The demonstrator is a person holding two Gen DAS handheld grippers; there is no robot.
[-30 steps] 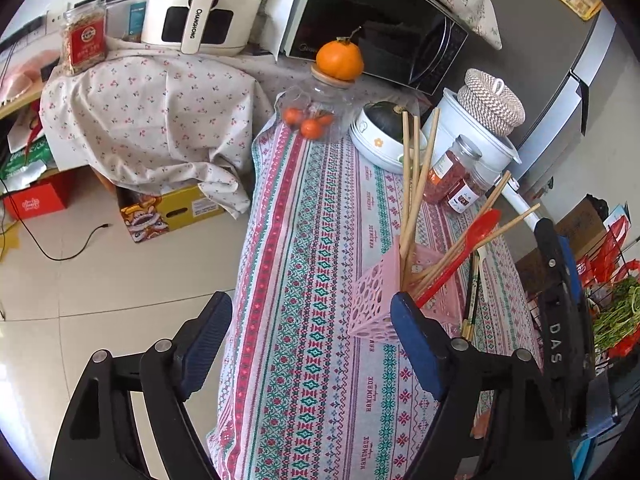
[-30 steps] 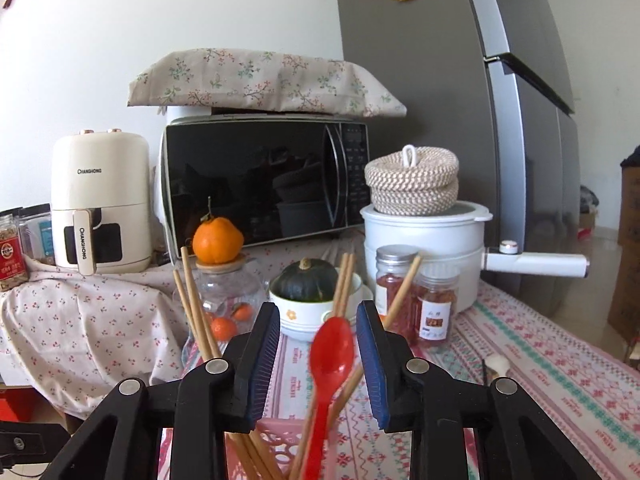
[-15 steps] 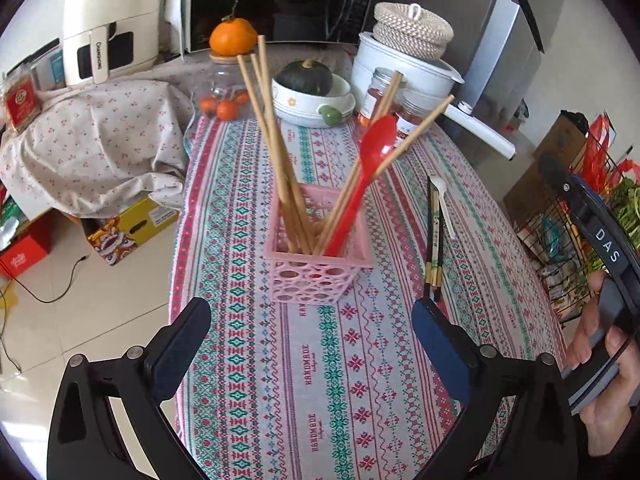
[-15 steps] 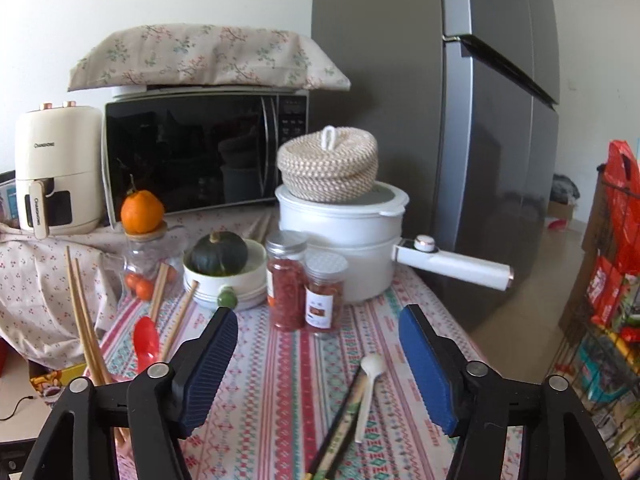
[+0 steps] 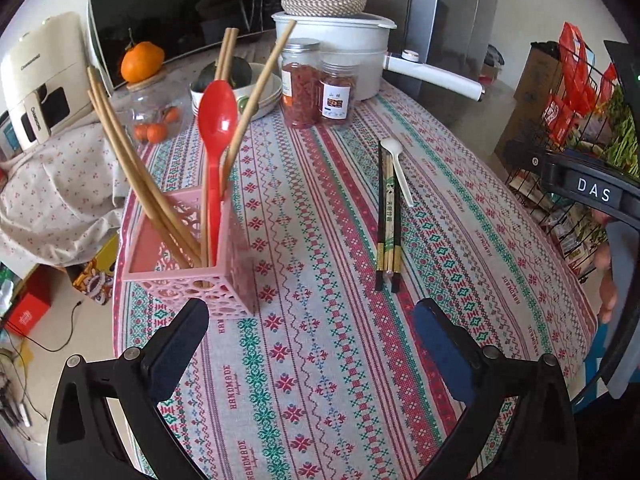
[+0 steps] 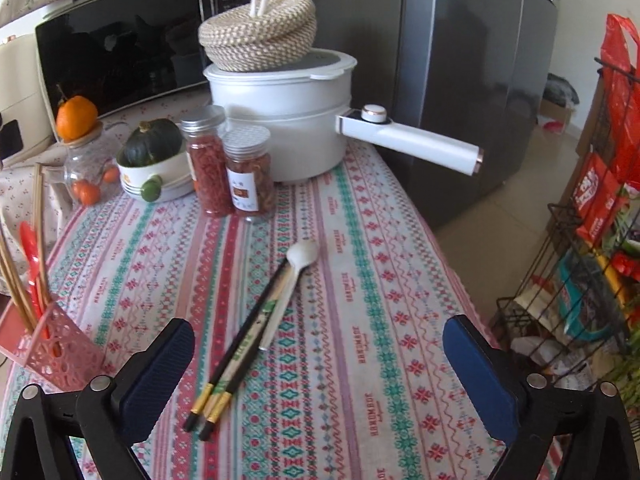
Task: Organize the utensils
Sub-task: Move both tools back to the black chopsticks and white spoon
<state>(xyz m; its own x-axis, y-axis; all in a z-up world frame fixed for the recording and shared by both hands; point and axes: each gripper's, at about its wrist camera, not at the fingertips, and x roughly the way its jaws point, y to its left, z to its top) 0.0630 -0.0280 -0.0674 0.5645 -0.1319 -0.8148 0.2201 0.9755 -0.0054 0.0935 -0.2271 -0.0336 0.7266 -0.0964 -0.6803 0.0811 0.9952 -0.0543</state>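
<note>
A pink perforated utensil holder [image 5: 192,256] stands on the patterned tablecloth at the left; it also shows in the right wrist view [image 6: 60,350]. It holds a red spoon [image 5: 216,128] and several wooden chopsticks [image 5: 132,168]. A pair of black chopsticks [image 5: 388,216] and a white spoon [image 5: 398,168] lie flat on the cloth to its right; they show too in the right wrist view, chopsticks [image 6: 244,336] and spoon [image 6: 292,280]. My left gripper [image 5: 310,336] is open and empty, near the holder. My right gripper [image 6: 318,354] is open and empty, just short of the black chopsticks.
At the table's far end stand two red-filled jars [image 6: 228,168], a bowl with a green squash [image 6: 154,160], a glass jar with an orange on top [image 6: 82,160] and a white pot with a long handle [image 6: 408,138]. A wire rack [image 6: 580,260] stands at the right.
My right gripper has opened wide, let go of the red spoon in the holder and swung right over the black chopsticks. My left gripper has swung right to face the table.
</note>
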